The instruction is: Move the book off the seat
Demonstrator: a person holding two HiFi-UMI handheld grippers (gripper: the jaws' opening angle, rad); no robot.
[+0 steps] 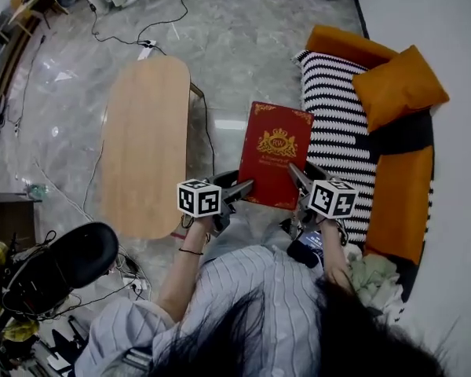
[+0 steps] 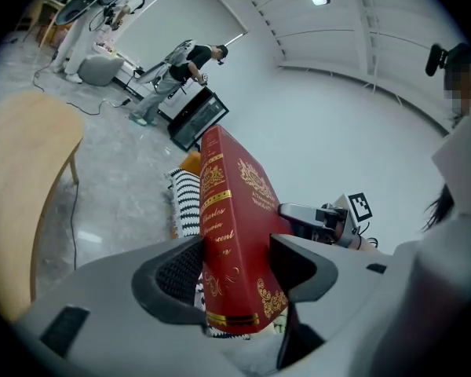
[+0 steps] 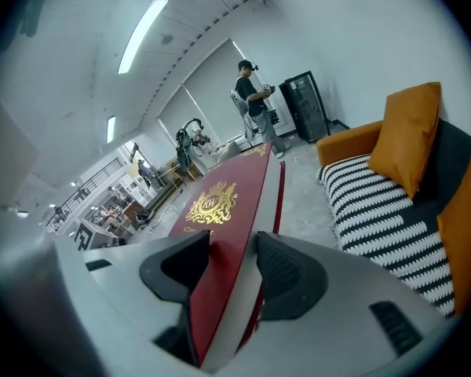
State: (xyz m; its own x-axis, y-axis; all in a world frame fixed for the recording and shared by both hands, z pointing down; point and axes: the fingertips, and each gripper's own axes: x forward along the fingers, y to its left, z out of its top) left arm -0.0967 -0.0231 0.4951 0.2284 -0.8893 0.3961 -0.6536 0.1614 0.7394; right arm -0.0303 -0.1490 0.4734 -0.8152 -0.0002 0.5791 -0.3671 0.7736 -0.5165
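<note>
Looking down on a glossy grey stone floor (image 1: pixel 235 45) in a white-walled room, cables (image 1: pixel 169 18) trailing across it. To the left, a long pale wooden table (image 1: pixel 145 144); to the right, an orange sofa (image 1: pixel 400 195) with a black-and-white striped seat (image 1: pixel 337 124) and an orange cushion (image 1: pixel 398 85). At lower left, a black office chair (image 1: pixel 59 265). Held up over the gap between table and seat, clear of the cushions: the red book (image 1: pixel 276 154), front cover upward. Clamped across its spine at the near left corner, the left gripper (image 1: pixel 242 188); clamped on the near right edge, the right gripper (image 1: pixel 300 176), both sets of jaws spread only to the book's thickness. Far off, a standing person (image 3: pixel 255 100).
</note>
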